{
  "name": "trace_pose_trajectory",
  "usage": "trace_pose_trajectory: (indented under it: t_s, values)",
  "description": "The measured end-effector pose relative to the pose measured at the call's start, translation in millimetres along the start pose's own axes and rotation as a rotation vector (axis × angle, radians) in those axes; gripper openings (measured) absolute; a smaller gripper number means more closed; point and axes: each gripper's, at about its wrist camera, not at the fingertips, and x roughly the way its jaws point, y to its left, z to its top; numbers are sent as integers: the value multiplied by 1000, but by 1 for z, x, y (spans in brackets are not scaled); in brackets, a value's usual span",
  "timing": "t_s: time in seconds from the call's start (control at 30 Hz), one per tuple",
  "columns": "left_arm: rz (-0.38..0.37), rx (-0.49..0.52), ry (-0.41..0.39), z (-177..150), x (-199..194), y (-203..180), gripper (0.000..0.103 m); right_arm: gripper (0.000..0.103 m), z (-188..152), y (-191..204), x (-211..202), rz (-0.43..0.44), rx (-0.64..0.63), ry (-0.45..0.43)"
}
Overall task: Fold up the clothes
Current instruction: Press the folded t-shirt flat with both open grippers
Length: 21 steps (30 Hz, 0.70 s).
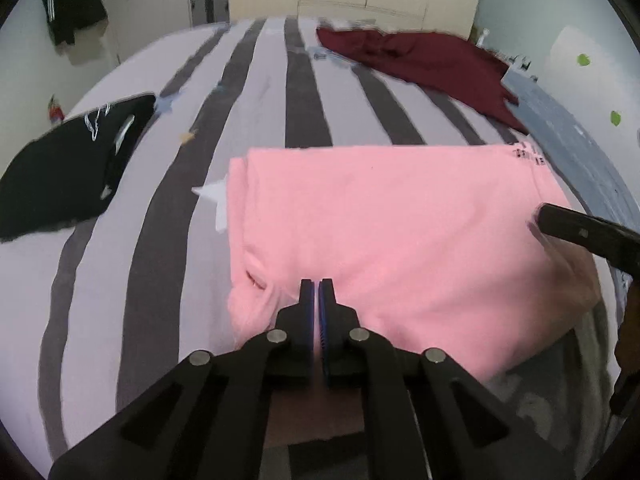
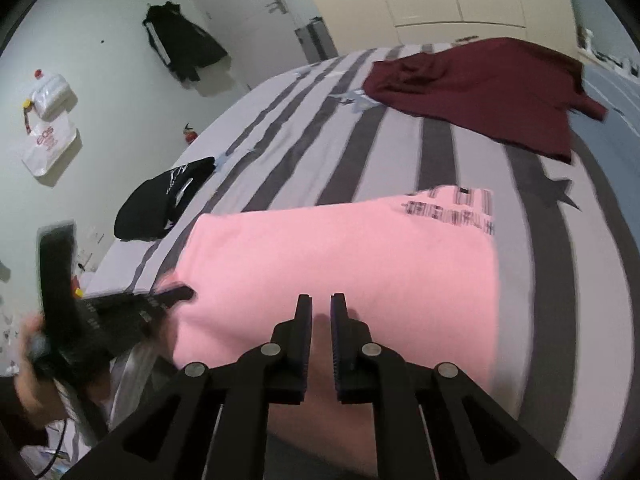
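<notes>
A pink garment (image 1: 380,232) lies folded on the striped bed (image 1: 256,100), with black print at its far right corner; it also shows in the right wrist view (image 2: 340,260). My left gripper (image 1: 317,285) is shut on the pink garment's near edge, with pink cloth between its pads. My right gripper (image 2: 321,300) holds the near edge too, its jaws almost closed with a narrow gap and cloth between them. The right gripper shows at the right of the left wrist view (image 1: 580,232); the left gripper shows at the left of the right wrist view (image 2: 120,312).
A dark red garment (image 1: 420,64) lies spread at the bed's far right. A folded black garment (image 1: 68,168) sits at the bed's left edge. A blue pillow (image 1: 576,148) lies on the right. A black jacket (image 2: 180,44) hangs on the wall; wardrobes stand behind.
</notes>
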Motion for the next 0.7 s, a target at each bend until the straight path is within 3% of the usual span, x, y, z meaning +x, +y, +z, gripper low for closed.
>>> trace_pose_trajectory:
  t_s: [0.17,0.37,0.47,0.57,0.7]
  values:
    - [-39,-64,23,8,-5,14,3,2,-8,-17,23,-2,36,15]
    - [22,-108,9,36,-16,29,5,0,-1,-35,6,-73,73,-1]
    - [42,-123,-1,51,-13,39,9,18,10,-42,-3,-135,82,-28]
    - [40,-103,-6,61,-3,38,22,40,20,-44,-4,-139,91,-52]
    - [46,-79,37,56,21,33,34,44,20,-44,16,-162,68,-4]
